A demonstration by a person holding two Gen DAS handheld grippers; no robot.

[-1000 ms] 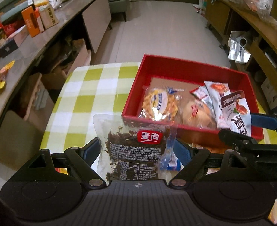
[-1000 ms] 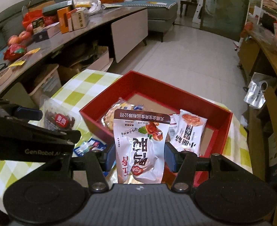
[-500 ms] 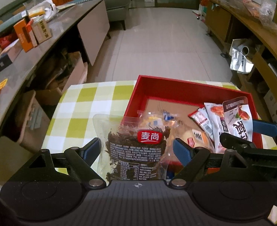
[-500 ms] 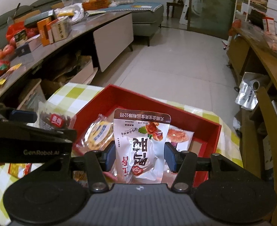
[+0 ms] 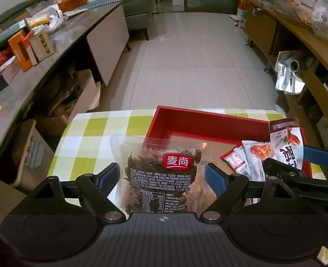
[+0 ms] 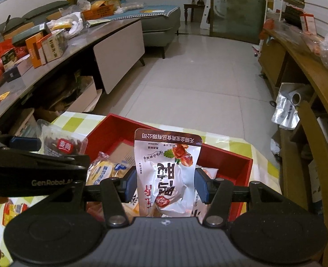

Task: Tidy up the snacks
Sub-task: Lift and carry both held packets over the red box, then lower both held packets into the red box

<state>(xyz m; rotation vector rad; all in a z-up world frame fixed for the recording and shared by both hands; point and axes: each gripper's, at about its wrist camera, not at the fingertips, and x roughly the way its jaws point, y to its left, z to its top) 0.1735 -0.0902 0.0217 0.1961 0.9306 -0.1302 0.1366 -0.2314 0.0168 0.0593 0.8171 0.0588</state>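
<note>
Snacks in sealed pouches are being gathered into a red tray (image 5: 199, 120) standing on a table covered by a green-and-white checked cloth (image 5: 97, 129). The left tongs (image 5: 161, 178) are pinching a clear pouch of dark dried meat (image 5: 161, 166) by its two side edges, so that it is standing upright with its red label facing the camera; held this way, the pouch is hanging over the near left corner of the tray, presumably ready to be lowered inside. The right tongs (image 6: 164, 183) are pinching a white foil pouch (image 6: 167, 171) in the same edge-on manner, its brown top band uppermost and its printed characters reading upside down from this wrist; it is hovering above the tray's middle. Both grips are taking the pouches at the sides, probably because flat, slippery film offers no firmer purchase.

The clear pouch is showing shredded reddish-brown contents and a printed nutrition panel low on its face; its film is catching the room light. The white pouch is glossy, slightly puffed, and bearing a picture of a red-brown drumstick.

Inside the tray, a wrapped yellow pastry (image 6: 103, 171) is lying at the left, and a small packet with an orange picture (image 5: 256, 155) is leaning at the right. A few packets (image 6: 12, 209) are lying on the cloth outside the tray, so the sorting appears unfinished.
</note>
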